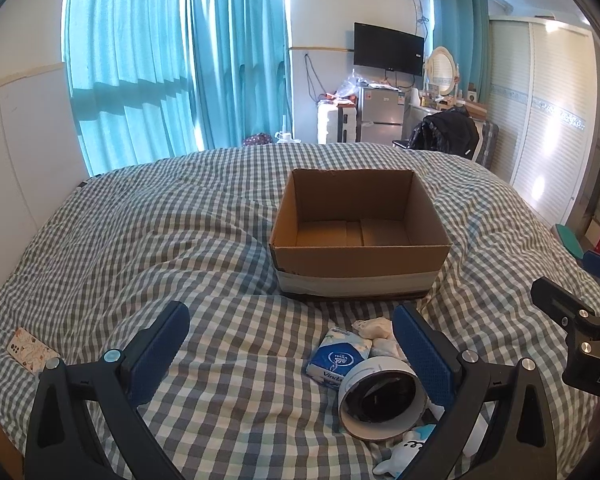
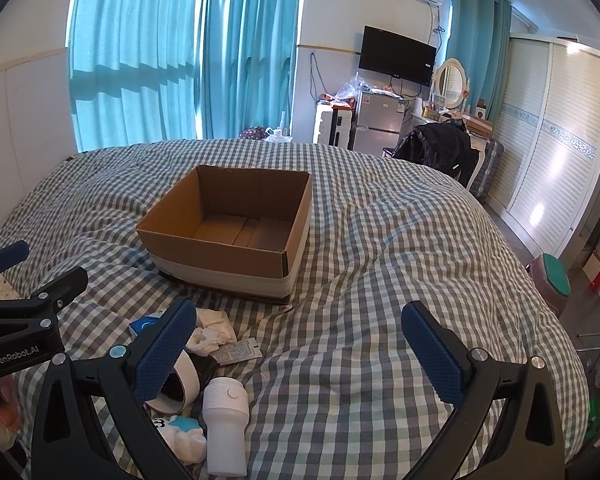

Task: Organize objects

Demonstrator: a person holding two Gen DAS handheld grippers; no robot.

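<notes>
At the far left of the checked bedcover (image 1: 180, 240) a phone in a patterned case (image 1: 30, 349) lies flat, well apart from everything else. Next comes the left gripper (image 1: 291, 344), its blue-padded jaws spread wide and holding nothing, hovering low over the bed. Between its fingers and a little right of centre sits the small heap waiting to be sorted: a blue tissue pack (image 1: 337, 358), crumpled white tissue (image 1: 374, 327) just beyond it, a roll of white tape (image 1: 380, 396) lying on its side against the right finger, and a white-and-blue soft toy (image 1: 404, 454) at the bottom edge.

In the right wrist view the same heap lies at lower left, joined by a white cylindrical bottle (image 2: 225, 424) lying beside the toy and a small printed sachet (image 2: 236, 351) near the tissue. The right gripper (image 2: 296, 346) is likewise wide open and empty, over bare bedding to the right of the heap.

Beyond the heap stands the open cardboard box (image 1: 360, 258), upright, its floor bare as far as both views show. Judging by that, the organizing has hardly begun: nothing is boxed and every item appears left to pick up.
</notes>
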